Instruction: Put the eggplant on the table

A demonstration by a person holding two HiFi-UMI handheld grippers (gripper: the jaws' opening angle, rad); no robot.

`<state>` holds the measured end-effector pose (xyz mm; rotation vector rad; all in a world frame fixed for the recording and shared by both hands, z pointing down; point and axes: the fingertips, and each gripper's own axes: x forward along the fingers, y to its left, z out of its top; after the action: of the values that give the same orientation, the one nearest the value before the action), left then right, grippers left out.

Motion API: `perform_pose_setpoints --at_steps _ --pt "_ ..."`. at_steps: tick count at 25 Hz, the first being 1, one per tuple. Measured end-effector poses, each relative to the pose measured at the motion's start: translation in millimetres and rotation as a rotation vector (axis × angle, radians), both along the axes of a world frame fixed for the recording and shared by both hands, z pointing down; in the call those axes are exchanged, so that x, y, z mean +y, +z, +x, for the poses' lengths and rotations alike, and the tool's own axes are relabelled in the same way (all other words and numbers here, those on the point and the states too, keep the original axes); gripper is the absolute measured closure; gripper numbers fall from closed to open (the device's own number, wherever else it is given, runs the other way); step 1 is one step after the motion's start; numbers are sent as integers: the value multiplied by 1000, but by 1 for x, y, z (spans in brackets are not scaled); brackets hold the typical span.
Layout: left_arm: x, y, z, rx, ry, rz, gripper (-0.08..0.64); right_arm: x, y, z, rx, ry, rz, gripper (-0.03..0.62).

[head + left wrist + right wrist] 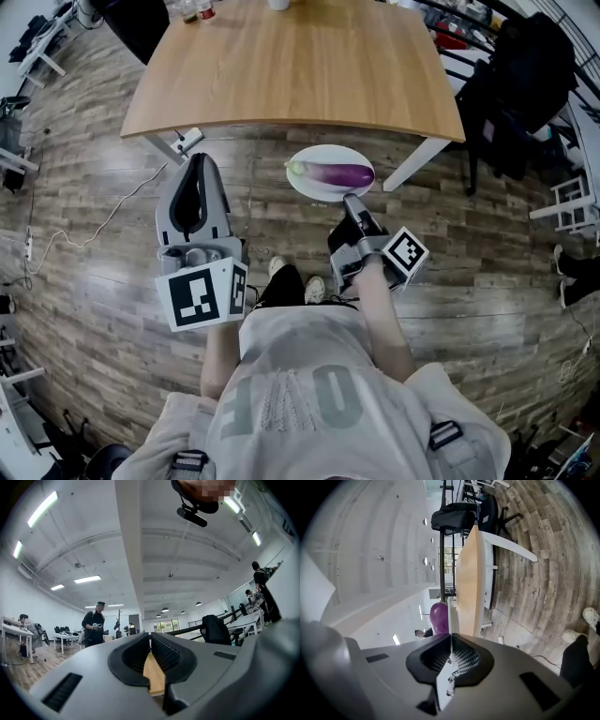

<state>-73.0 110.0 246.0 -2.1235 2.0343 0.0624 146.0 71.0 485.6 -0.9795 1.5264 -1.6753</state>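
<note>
A white cable [120,204] trails across the plank floor [469,272], well apart from a black jacket [534,56].

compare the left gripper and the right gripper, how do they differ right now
The right gripper has its fingers clamped on the rim of the white plate carrying the eggplant; the left gripper has its fingers together on nothing. The right gripper is rolled onto its side; the left gripper sits upright. Both point toward the wooden table and carry a marker cube.
</note>
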Motion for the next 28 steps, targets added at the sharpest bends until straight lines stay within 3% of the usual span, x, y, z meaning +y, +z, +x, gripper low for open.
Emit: perform_pose_setpoints --at_steps 7,14,22,28 --pt "-34 3 -11 11 -32 25 537 -42 -11 -6 -18 -25 40 566" --pt "-128 1 -27 28 -10 30 537 -116 -19 -19 19 -11 35 566" --pt "-134 13 -25 32 1 94 537 -126 -15 -19 3 -4 81 566" --pt "-230 9 -67 28 -7 45 537 -212 -29 -52 39 13 59 566"
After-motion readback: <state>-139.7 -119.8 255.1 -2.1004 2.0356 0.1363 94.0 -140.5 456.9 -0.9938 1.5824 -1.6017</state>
